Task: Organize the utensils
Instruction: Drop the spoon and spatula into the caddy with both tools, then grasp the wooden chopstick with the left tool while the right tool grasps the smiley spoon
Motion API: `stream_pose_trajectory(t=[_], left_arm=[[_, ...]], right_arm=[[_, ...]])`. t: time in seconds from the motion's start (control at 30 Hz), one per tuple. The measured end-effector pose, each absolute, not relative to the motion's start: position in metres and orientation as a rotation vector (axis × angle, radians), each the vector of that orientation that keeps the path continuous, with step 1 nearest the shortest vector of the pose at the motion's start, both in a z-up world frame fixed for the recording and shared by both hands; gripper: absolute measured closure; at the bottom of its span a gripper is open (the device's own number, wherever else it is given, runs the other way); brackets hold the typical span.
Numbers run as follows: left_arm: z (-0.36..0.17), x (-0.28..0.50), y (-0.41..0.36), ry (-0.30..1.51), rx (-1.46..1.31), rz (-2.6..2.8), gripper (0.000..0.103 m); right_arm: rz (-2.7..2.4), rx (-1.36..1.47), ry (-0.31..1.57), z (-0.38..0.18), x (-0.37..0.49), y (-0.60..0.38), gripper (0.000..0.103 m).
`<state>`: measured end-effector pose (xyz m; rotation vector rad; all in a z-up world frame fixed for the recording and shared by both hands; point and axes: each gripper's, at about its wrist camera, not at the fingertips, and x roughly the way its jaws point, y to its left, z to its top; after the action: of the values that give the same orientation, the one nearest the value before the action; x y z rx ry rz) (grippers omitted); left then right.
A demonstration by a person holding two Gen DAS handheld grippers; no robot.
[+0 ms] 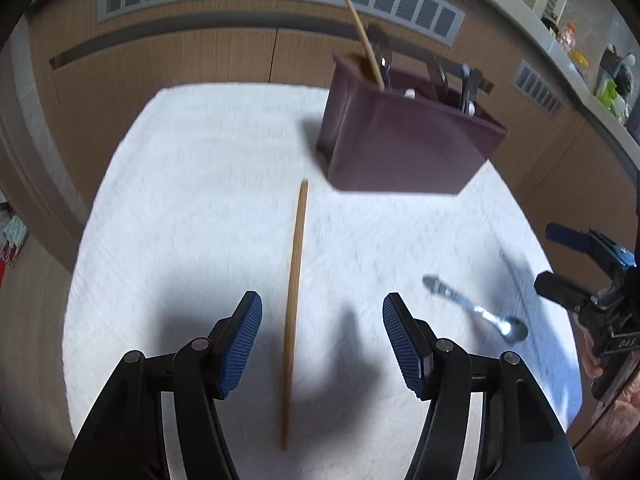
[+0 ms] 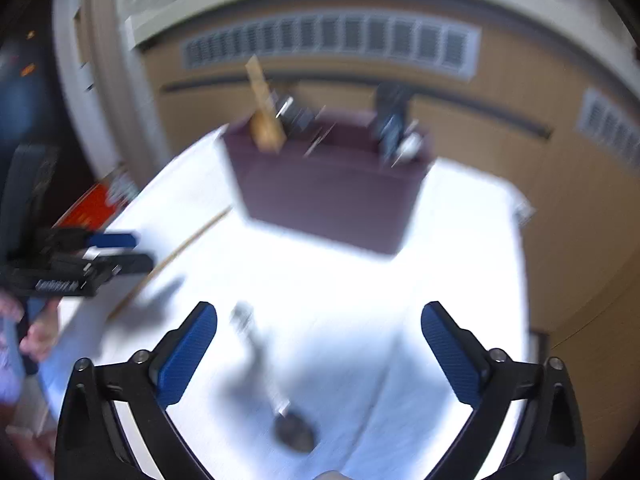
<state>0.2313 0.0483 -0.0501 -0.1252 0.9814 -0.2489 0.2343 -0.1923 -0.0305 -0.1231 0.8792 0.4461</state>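
A dark maroon utensil holder stands at the far side of a white cloth-covered table; it holds a wooden chopstick and several dark-handled utensils. A loose wooden chopstick lies on the cloth between the open fingers of my left gripper. A metal spoon lies to its right. My right gripper is open and hovers over the spoon; that view is blurred. The holder and loose chopstick show there too. Each gripper shows in the other's view: the right, the left.
Wooden cabinet fronts with vent grilles run behind the table. A counter with bottles and clutter is at the far right. A red object lies beyond the table's left edge.
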Motion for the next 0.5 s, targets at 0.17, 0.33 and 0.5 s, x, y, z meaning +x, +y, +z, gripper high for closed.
stream_pose_trajectory(t=[0.17,0.33,0.5], left_arm=[[-0.064,0.217,0.049,1.012,-0.148,-0.252,0.039],[-0.068,0.214,0.048,1.028,-0.163,-0.265,0.037],[-0.067,0.216,0.047,1.032,-0.159,-0.255,0.037]], right_arm=[[0.434,-0.167,0.949,-0.059,0.202,-0.192,0.028],[0.416,-0.182,0.953,-0.07,0.182,-0.192,0.042],[0.392,-0.177,0.965,-0.077,0.19,-0.193,0.056]])
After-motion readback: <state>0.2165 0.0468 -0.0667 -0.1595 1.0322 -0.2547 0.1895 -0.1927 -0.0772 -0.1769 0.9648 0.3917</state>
